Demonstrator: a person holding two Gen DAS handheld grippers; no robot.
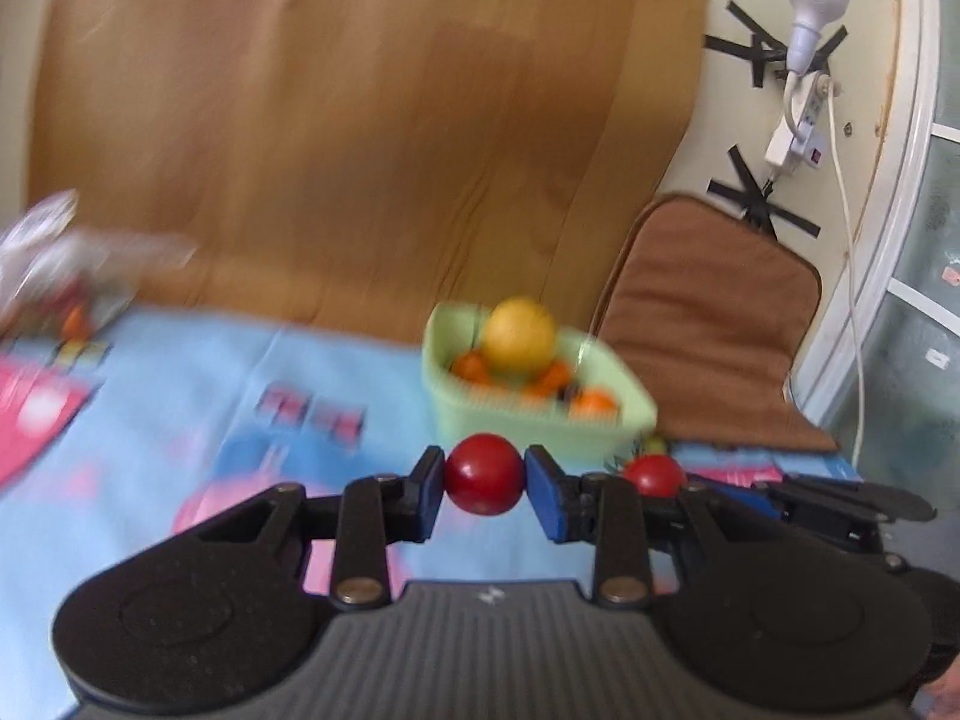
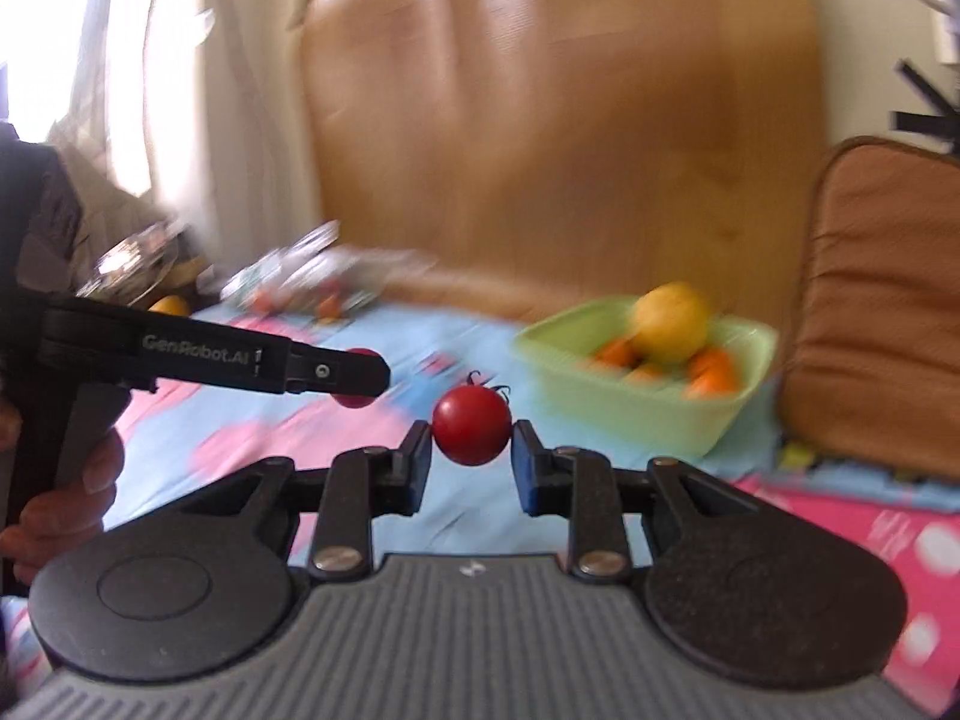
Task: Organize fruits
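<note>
My left gripper (image 1: 485, 474) is shut on a red cherry tomato (image 1: 483, 473) and holds it above the blue and pink cloth. My right gripper (image 2: 471, 433) is shut on a second red tomato (image 2: 471, 425) with a green stem. In the left wrist view the right gripper's tomato (image 1: 654, 474) shows just to the right. In the right wrist view the left gripper (image 2: 354, 377) shows at the left with its tomato partly hidden. A light green basket (image 1: 624, 420) ahead holds a yellow fruit (image 1: 519, 333) and several small oranges; it also shows in the right wrist view (image 2: 618, 408).
A clear plastic bag (image 2: 312, 282) with a few small fruits lies at the table's far left. A brown cushioned chair (image 1: 714, 324) stands right of the basket. A wooden board (image 1: 360, 120) leans behind the table. A person's hand (image 2: 66, 498) grips the left tool.
</note>
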